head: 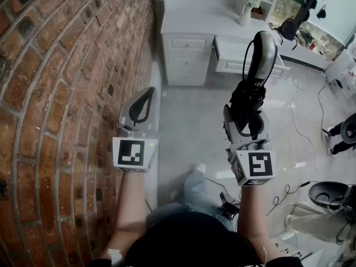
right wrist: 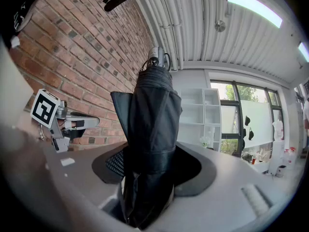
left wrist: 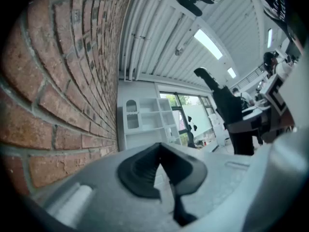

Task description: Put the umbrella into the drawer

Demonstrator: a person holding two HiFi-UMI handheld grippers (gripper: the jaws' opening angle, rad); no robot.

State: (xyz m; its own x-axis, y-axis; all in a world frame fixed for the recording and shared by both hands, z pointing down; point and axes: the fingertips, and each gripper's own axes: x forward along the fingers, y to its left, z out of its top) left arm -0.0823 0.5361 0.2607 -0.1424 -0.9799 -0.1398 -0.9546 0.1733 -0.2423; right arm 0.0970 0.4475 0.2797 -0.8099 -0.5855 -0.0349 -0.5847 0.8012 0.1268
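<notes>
A folded black umbrella (head: 245, 102) stands up between the jaws of my right gripper (head: 257, 65), which is shut on its lower part. In the right gripper view the umbrella (right wrist: 152, 110) rises straight out of the right gripper (right wrist: 154, 164), with its strap end at the top. My left gripper (head: 140, 109) hangs close to the brick wall, shut and with nothing in it; its pads meet in the left gripper view (left wrist: 161, 170). Ahead, a white cabinet (head: 186, 52) has one drawer (head: 247, 60) pulled out. The umbrella (left wrist: 231, 115) also shows at the right of the left gripper view.
A red brick wall (head: 61, 93) runs along the left. A vase of flowers (head: 246, 14) stands on the cabinet top. Cables (head: 303, 132) trail over the grey floor, and a black stool base (head: 328, 194) sits at the right. White shelves (right wrist: 198, 115) stand at the back.
</notes>
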